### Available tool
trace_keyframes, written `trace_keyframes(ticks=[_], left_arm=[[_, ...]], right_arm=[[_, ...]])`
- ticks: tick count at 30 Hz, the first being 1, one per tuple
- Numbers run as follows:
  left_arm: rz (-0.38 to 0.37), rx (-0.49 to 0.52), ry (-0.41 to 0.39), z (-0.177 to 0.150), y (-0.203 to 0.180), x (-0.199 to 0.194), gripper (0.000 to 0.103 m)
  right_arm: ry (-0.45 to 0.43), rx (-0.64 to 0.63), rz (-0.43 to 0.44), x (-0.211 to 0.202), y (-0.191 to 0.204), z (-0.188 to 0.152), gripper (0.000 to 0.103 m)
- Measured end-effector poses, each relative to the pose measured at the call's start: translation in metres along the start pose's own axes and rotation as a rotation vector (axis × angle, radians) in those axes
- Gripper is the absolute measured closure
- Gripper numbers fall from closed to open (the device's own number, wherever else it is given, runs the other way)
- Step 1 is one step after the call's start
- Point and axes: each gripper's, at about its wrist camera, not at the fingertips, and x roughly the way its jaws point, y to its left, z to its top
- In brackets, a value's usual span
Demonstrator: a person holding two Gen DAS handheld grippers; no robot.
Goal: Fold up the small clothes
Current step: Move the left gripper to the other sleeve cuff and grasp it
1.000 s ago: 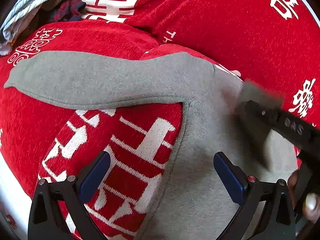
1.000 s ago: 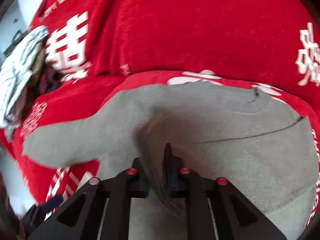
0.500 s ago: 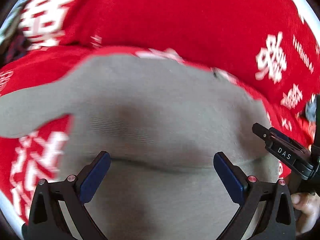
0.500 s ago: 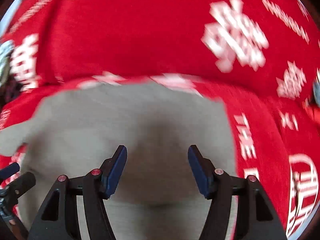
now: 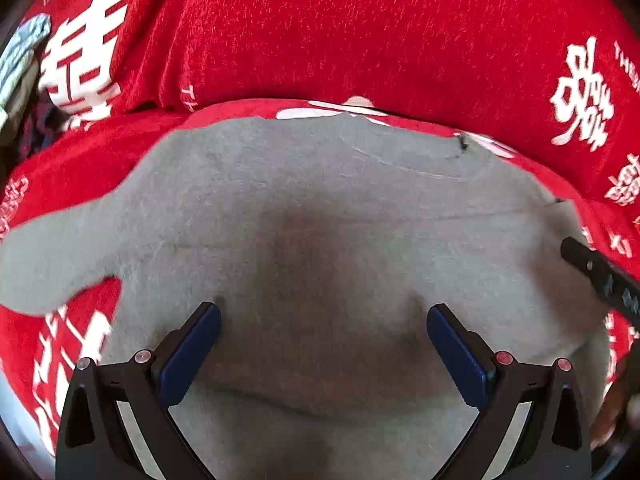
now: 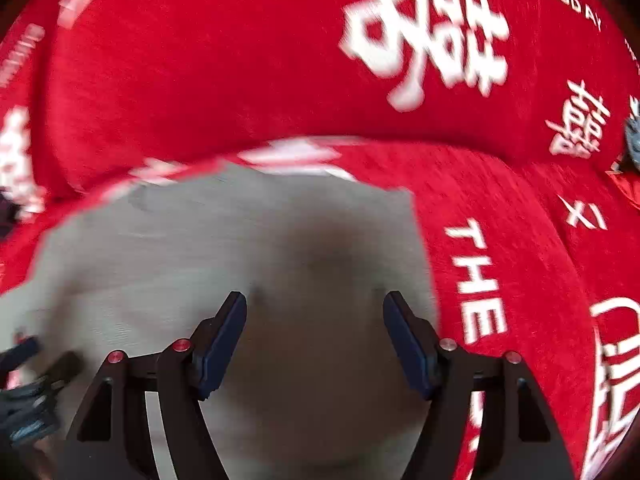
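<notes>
Red cover [image 5: 360, 40]: a plush red fabric with white double-happiness characters and lettering, draped over what looks like a sofa seat and backrest; it fills both views.
Grey garment [image 5: 320, 220]: a small grey knit top lying spread on the red seat, neckline towards the backrest, one sleeve [image 5: 52, 264] stretched out to the left of the left-wrist view. Its right edge shows in the right-wrist view [image 6: 280, 260], blurred by motion.
Surface of the garment: soft, slightly fuzzy, mostly flat; a shallow crease crosses it just ahead of the left tongs, and a dark thread or tag sits near the collar.
What changed: a second ago the right tongs were pinched on a fold of the grey cloth and the left tongs looked at the sleeve; now both have let go and face the body of the top squarely.
Meaning for the task: the laying-out seems done; folding proper, probably the sleeve first, has not begun.
Left tongs [image 5: 323, 354]: wide apart, empty, fingertips on or just above the cloth.
Right tongs [image 6: 315, 340]: apart, empty, low over the garment's right part.
Pile at far left [image 5: 20, 64]: pale and dark cloth, too small to identify.
</notes>
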Motion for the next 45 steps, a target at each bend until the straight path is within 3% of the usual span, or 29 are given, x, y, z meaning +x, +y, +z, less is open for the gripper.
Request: trace_keyframes(ticks=[2,4,8,10,13,16,18,21,25,30,33,35,40,43,44,45], left_arm=[[0.048,0.033,0.005,-0.008,-0.005,0.007,0.0],[0.07,0.063,-0.02,-0.014,-0.009,0.006,0.0],[0.039,0.024,-0.016,-0.018,0.0,-0.01,0.0],[0.037,0.007,-0.028,-0.024,0.006,-0.018,0.0],[0.033,-0.002,0.029,-0.037,0.012,-0.007,0.0],[0.027,-0.001,0.008,-0.043,0.018,-0.018,0.0],[0.01,-0.033,-0.023,-0.045,0.032,-0.029,0.0],[0.034,-0.139,-0.077,-0.049,0.08,-0.046,0.0],[0.137,-0.412,-0.105,-0.055,0.192,-0.054,0.0],[0.272,-0.756,-0.086,-0.069,0.326,-0.049,0.0],[0.32,-0.89,-0.061,-0.072,0.377,-0.034,0.0],[0.37,-0.902,-0.08,-0.064,0.383,-0.03,0.0],[0.448,-0.855,-0.031,-0.018,0.391,-0.003,0.0],[0.449,-0.85,-0.046,-0.003,0.396,0.001,0.001],[0.44,-0.852,-0.061,-0.001,0.398,0.001,0.005],[0.459,-0.846,-0.083,-0.001,0.398,-0.005,0.027]], right_arm=[[-0.003,-0.033,0.034,-0.012,0.013,-0.014,0.029],[0.039,-0.076,0.014,-0.009,0.027,-0.032,0.029],[0.017,-0.132,-0.06,-0.015,0.038,-0.055,0.029],[0.008,-0.099,-0.047,-0.026,0.039,-0.059,0.029],[-0.006,-0.117,-0.019,-0.033,0.054,-0.066,0.029],[-0.006,-0.166,-0.088,-0.032,0.069,-0.073,0.028],[0.008,-0.13,-0.045,-0.04,0.069,-0.073,0.028],[-0.011,-0.128,-0.019,-0.058,0.072,-0.081,0.028],[-0.03,-0.18,-0.029,-0.068,0.09,-0.089,0.028],[-0.021,-0.238,-0.022,-0.067,0.12,-0.094,0.028],[-0.021,-0.282,-0.008,-0.067,0.142,-0.097,0.028],[-0.022,-0.309,-0.001,-0.067,0.155,-0.098,0.028],[-0.02,-0.368,0.008,-0.066,0.183,-0.102,0.028],[-0.016,-0.386,0.007,-0.064,0.194,-0.102,0.028],[-0.016,-0.389,0.006,-0.063,0.196,-0.101,0.028],[-0.016,-0.39,0.005,-0.063,0.198,-0.1,0.028]])
